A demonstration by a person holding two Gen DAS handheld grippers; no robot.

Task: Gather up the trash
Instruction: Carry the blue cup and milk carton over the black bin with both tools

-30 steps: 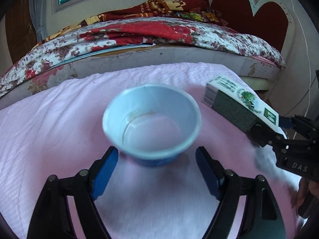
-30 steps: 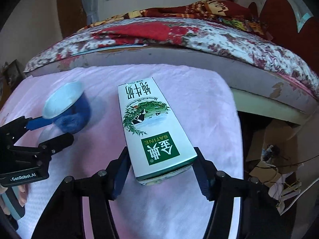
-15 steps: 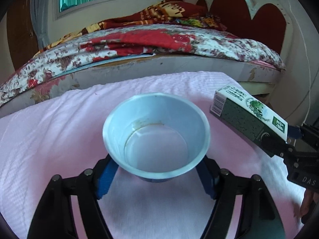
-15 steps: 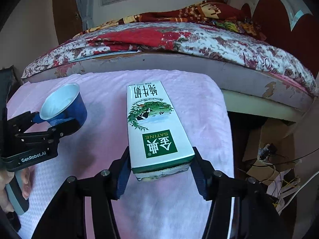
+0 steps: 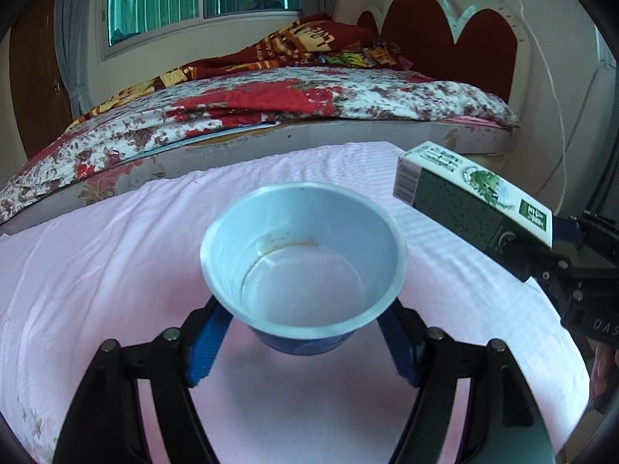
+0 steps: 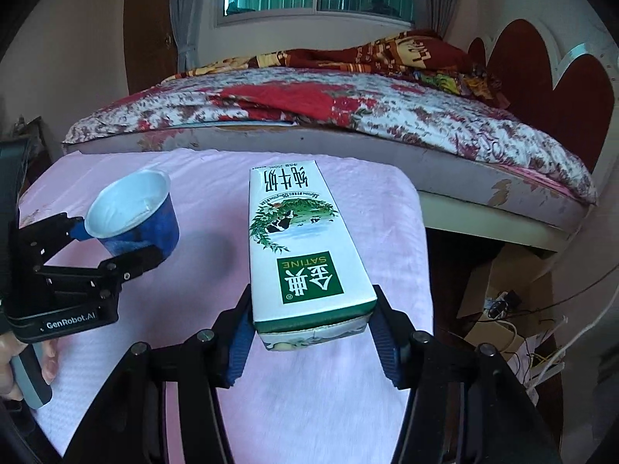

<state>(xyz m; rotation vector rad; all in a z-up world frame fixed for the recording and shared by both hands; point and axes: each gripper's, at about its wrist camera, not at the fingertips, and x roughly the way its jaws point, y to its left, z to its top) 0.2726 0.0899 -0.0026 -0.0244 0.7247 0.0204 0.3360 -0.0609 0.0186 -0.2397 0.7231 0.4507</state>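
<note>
My left gripper (image 5: 305, 342) is shut on a blue paper cup (image 5: 301, 255) with a white, stained inside, held upright above the pink-covered table (image 5: 96, 270). The cup also shows in the right wrist view (image 6: 133, 216), held by the left gripper (image 6: 116, 243). My right gripper (image 6: 309, 344) is shut on a white and green milk carton (image 6: 301, 247), held lengthwise above the table. The carton also shows at the right of the left wrist view (image 5: 472, 201).
A bed (image 6: 348, 116) with a red floral quilt stands just beyond the table. To the table's right the floor holds a cardboard box and tangled cables (image 6: 510, 309). A red heart-shaped headboard (image 5: 456, 38) is at the back right.
The left gripper closed on the cup and lifted it off the cloth. The right gripper raised the carton higher. Both views now look more level at the bed and window.
</note>
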